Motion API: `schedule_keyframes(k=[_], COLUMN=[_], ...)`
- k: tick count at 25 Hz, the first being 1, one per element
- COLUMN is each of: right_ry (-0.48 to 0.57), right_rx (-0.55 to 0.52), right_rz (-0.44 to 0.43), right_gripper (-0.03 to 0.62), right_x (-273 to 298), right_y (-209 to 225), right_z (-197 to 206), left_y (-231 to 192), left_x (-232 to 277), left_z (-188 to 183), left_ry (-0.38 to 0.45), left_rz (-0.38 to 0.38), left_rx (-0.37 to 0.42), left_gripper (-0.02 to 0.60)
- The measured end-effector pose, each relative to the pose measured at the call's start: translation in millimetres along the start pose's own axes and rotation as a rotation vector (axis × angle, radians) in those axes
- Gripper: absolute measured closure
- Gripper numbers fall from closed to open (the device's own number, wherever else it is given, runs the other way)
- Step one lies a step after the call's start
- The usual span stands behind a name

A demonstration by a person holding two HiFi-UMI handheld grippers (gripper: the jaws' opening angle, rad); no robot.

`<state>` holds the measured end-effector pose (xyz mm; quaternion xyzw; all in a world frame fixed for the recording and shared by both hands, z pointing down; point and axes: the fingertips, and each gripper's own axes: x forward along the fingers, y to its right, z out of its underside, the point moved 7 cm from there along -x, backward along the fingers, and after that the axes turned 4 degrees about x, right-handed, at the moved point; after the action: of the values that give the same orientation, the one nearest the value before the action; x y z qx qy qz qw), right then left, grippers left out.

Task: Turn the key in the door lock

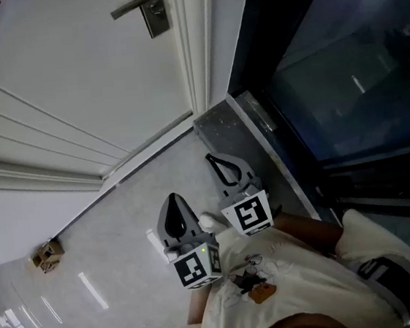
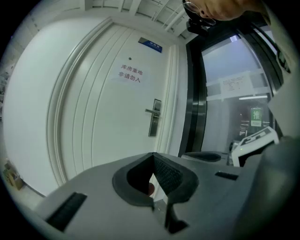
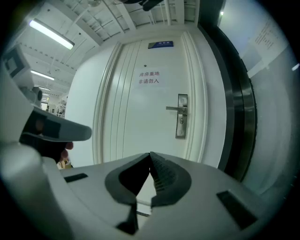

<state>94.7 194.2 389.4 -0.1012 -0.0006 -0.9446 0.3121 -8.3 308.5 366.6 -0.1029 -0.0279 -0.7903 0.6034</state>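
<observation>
Left hand-held gripper [image 2: 153, 154] and right hand-held gripper [image 3: 150, 153], both closed empty, face one door [image 3: 140, 117].

head view downward, others facing shared door [image 3: 140, 117]

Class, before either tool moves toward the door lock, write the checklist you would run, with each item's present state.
1. Lock plate below the lever handle in view: ok.
2. Key in the lock: cannot tell, too small.
3. Right tool open for gripping: not ok, jaws together, empty.
4. Left tool empty: ok, jaws together.
5. Tools at the door: not ok, both well short of it.
</observation>
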Motion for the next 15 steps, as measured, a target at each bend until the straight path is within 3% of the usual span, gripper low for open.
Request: schedule_keyframes(k=[4, 10, 15], right_ry=[-0.019, 0.003, -0.031], right_rx=[0.100, 0.071, 0.021], right_rz=[0.027, 0.044, -0.071], right_gripper=[0.586, 0.586, 0.567], right_x=[-15.9, -20.1, -11.9], right_y=[14.3, 45.6, 55.9], right_z=[9.9, 4.7, 3.0], left_y=[24.9, 45.5, 61.0], left_x=[4.5, 11.6, 21.8], left_z=[-0.7, 1.8, 3.3], left_ry=[-0.011, -0.012, -0.005], left_rz=[0.026, 0.022, 0.001], left_rx=[0.002, 0.003, -0.012], left_gripper=[0.575, 0.575, 0.575])
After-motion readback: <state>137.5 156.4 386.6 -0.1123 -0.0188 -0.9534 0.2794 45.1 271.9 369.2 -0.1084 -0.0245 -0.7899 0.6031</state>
